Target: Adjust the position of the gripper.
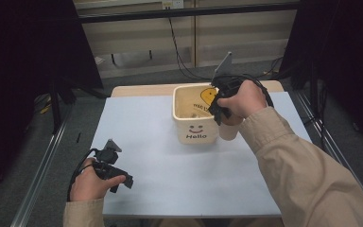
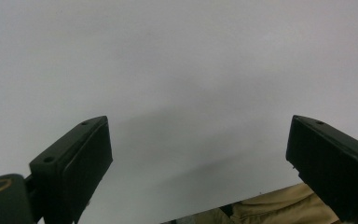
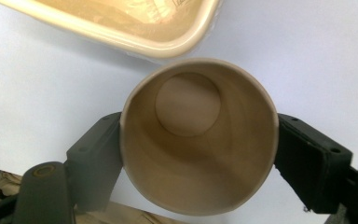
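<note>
A beige paper cup (image 3: 198, 135) stands upright and empty between my right gripper's (image 3: 198, 154) jaws, which press on its two sides. From above, the cup (image 1: 229, 131) sits right beside the cream bin (image 1: 183, 124), which is printed with a smiley and "Hello", and my right gripper (image 1: 223, 113) reaches down onto it. A yellow item (image 1: 208, 96) lies inside the bin. My left gripper (image 1: 123, 182) rests near the table's front left, and in its own view its jaws stand wide apart around the left gripper (image 2: 198, 149) gap, over bare white table.
The white table top (image 1: 170, 161) has a wooden strip along its far edge and metal rails on both sides. Cables hang behind the table. Dark curtains flank the scene. A beige sleeve (image 1: 307, 179) crosses the right part of the table.
</note>
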The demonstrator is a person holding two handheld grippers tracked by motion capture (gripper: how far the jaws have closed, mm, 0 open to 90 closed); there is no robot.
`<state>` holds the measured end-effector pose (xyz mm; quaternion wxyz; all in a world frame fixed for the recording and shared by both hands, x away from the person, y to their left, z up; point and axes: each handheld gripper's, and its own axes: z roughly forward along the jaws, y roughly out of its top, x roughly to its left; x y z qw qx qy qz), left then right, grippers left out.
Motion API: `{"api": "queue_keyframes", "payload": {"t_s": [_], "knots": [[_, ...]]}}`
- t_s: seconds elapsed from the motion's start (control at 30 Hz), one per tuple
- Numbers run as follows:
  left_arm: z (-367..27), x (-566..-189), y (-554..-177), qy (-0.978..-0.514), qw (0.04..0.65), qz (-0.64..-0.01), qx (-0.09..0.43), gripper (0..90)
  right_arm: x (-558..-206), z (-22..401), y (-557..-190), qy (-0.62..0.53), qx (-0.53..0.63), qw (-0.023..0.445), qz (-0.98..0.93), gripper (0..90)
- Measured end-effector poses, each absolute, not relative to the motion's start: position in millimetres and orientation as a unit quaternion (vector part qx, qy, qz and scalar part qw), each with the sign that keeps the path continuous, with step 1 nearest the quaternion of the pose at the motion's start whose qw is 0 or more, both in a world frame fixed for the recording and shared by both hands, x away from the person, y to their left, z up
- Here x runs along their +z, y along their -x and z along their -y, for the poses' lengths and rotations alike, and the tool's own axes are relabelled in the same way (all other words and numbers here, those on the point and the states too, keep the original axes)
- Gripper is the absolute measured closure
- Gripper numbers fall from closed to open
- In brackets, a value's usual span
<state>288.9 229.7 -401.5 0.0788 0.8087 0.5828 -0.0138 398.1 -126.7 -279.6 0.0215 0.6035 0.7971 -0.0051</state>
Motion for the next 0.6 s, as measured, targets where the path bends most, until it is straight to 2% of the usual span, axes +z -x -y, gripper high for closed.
{"api": "queue_keyframes", "payload": {"t_s": [0.6], "knots": [[-231.5,-398.1,-286.8,-0.81,0.084,-0.58,-0.011,6.9,-243.3,136.0,-409.2,-0.606,-0.002,0.03,-0.795,21.2]]}}
